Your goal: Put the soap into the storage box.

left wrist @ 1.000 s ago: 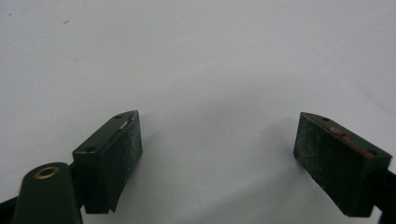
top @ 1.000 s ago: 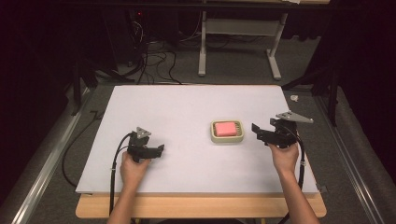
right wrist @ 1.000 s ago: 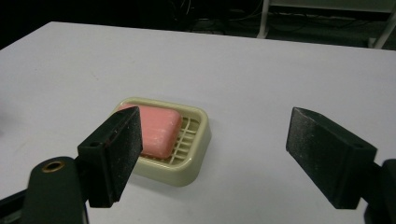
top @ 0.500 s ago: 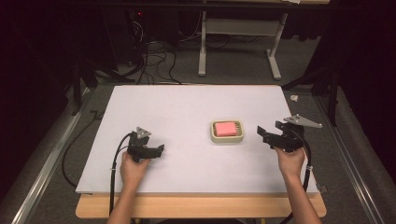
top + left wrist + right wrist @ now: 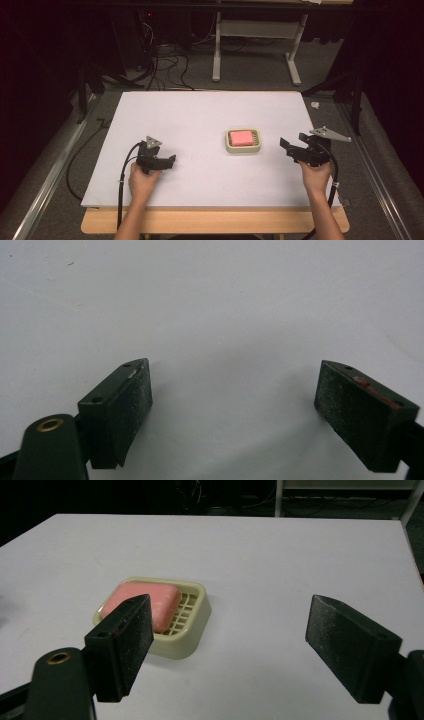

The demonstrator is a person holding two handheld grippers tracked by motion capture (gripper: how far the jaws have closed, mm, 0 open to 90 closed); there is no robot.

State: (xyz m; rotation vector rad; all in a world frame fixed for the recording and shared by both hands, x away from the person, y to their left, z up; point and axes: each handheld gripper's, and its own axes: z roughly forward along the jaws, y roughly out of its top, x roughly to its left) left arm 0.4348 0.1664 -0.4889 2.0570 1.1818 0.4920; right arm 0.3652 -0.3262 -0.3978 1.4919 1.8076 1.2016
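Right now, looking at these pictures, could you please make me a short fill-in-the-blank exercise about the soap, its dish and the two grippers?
1. The pink soap bar lies inside a cream soap ____.
2. The soap dish stands on the table nearer to the ____ gripper.
3. The jaws of the left gripper stand ____, with nothing between them.
4. The right gripper holds ____.

Missing words: dish; right; open; nothing
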